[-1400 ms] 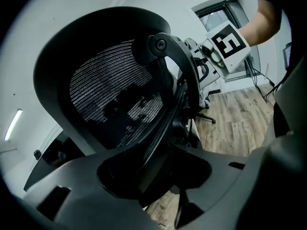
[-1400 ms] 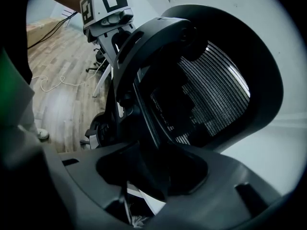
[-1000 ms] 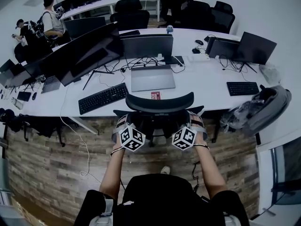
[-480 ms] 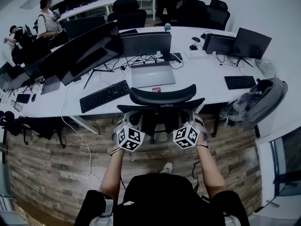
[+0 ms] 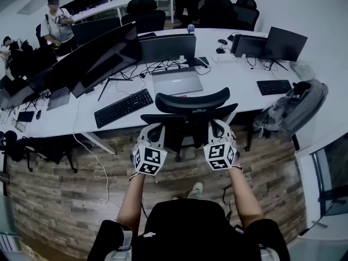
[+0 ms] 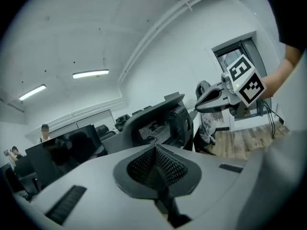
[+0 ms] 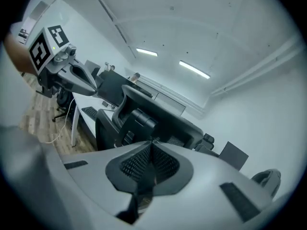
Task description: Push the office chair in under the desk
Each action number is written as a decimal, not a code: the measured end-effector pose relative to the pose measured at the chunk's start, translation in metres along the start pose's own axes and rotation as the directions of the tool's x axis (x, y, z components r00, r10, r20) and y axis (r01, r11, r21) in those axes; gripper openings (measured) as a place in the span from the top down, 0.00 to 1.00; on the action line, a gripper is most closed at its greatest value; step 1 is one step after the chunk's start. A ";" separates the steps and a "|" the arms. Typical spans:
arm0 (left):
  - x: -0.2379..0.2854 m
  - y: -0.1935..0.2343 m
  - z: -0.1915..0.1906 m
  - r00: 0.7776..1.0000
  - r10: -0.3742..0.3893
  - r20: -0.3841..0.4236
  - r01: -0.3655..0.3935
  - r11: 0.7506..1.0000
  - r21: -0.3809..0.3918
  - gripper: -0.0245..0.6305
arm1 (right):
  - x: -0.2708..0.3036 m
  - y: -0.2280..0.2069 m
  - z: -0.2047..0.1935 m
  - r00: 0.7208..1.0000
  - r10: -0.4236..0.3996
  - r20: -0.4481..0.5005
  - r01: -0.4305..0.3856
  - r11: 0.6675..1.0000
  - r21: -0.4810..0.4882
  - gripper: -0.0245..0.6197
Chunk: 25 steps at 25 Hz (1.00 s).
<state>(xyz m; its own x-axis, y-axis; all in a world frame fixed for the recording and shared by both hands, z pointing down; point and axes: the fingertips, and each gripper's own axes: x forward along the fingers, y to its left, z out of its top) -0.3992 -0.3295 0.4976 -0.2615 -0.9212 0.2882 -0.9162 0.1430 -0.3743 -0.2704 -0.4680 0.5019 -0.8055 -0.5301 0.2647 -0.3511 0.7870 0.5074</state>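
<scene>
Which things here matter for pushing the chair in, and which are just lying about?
For the job: office chair; desk; left gripper and right gripper, both shut with nothing between the jaws.
Lying about: keyboard; laptop; big monitor; backpack.

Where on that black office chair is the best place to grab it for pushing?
Take the office chair by its backrest, coming from behind, one hold at each side edge. That wide back faces the person, with the desk straight beyond, so a push there probably runs true; the headrest is narrower.
</scene>
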 end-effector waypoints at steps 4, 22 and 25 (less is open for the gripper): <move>-0.022 0.007 0.001 1.000 0.020 0.020 -0.020 1.000 -0.002 0.94 | -0.016 0.010 0.015 1.000 -0.011 0.017 0.010 0.999 0.048 0.92; -0.054 -0.006 0.044 0.989 0.064 0.132 -0.046 0.989 -0.138 0.94 | -0.054 -0.005 0.034 0.994 0.007 0.112 -0.031 0.977 0.209 0.92; -0.052 -0.015 0.056 0.988 0.062 0.141 -0.041 0.988 -0.150 0.94 | -0.057 -0.013 0.030 0.992 0.028 0.120 -0.055 0.972 0.226 0.92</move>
<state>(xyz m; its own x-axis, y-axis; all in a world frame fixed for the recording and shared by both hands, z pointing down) -0.3546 -0.3043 0.4387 -0.2727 -0.9523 0.1371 -0.9400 0.2333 -0.2490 -0.2341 -0.4386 0.4556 -0.8665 -0.4659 0.1791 -0.4051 0.8660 0.2930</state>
